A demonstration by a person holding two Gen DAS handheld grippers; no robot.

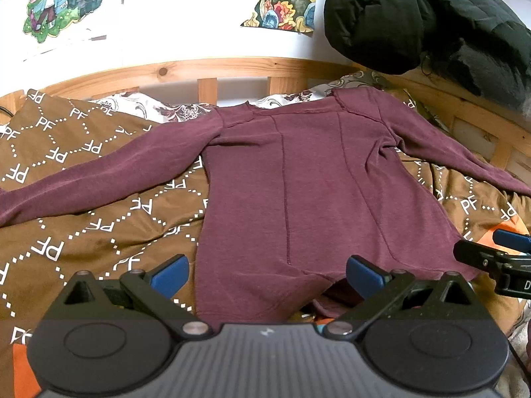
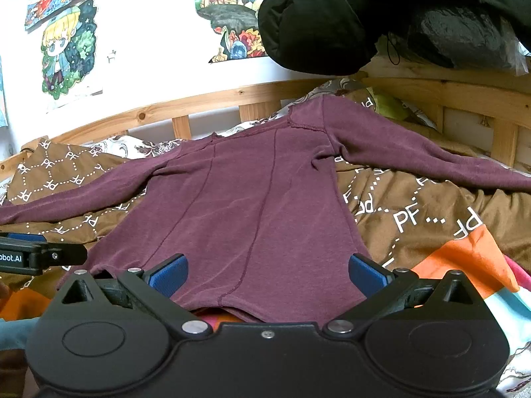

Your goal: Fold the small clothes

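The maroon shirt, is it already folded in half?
No, the maroon shirt lies flat and spread out on the brown blanket, with both sleeves stretched out to the sides.

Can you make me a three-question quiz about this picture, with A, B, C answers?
1. Where does the maroon long-sleeved top lie?
A. on the brown PF-patterned quilt
B. on a chair
C. on the floor

2. What colour are the pads on the right tool?
A. red
B. blue
C. yellow

3. How are the top's sleeves?
A. folded in
B. rolled up
C. spread out sideways

Answers: 1 A, brown quilt shows all around it. 2 B, both pads are blue. 3 C, each sleeve stretches out to its own side.
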